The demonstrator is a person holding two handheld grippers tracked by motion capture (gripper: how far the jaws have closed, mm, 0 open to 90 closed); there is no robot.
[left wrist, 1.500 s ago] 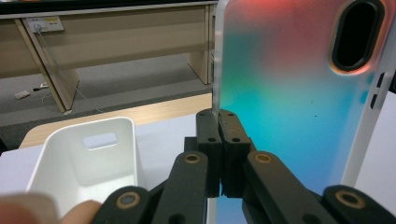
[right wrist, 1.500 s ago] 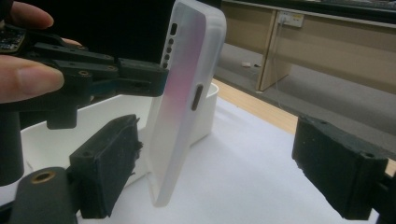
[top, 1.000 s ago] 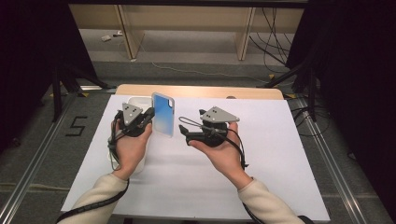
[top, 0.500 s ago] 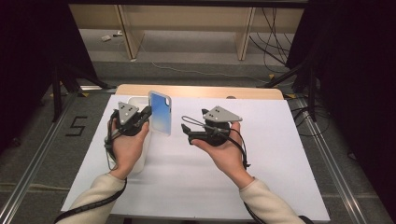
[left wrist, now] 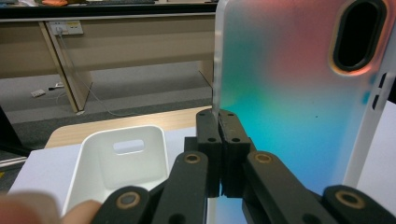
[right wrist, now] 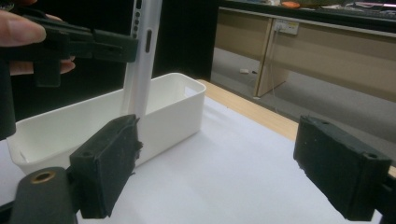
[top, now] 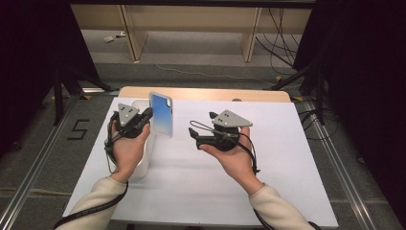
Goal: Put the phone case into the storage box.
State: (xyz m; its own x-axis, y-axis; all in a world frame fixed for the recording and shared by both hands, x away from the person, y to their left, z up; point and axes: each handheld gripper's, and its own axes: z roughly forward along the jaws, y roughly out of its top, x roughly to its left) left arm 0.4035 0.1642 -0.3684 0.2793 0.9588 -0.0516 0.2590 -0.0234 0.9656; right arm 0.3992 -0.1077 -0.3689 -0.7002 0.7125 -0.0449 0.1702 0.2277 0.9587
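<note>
My left gripper (top: 147, 114) is shut on the edge of a phone case (top: 161, 115), an iridescent blue-to-pink shell held upright above the table. In the left gripper view its jaws (left wrist: 218, 135) pinch the case (left wrist: 289, 93) at its left rim, and the camera cutout sits at the top right. My right gripper (top: 192, 133) hovers to the right of the case, pointing at it, open with nothing between its pads (right wrist: 215, 154). From there the case's white edge (right wrist: 142, 56) shows, with the left gripper (right wrist: 116, 46) clamped on it.
A white rectangular bin (top: 145, 158) stands under my left hand at the left of the white-covered table (top: 268, 191); its inside (left wrist: 121, 158) looks empty. The bin's wall (right wrist: 168, 107) lies just beyond the right gripper. Desks and cables lie on the floor behind.
My left hand has shifted slightly to the left with the phone case still clamped. The right hand has not moved.
</note>
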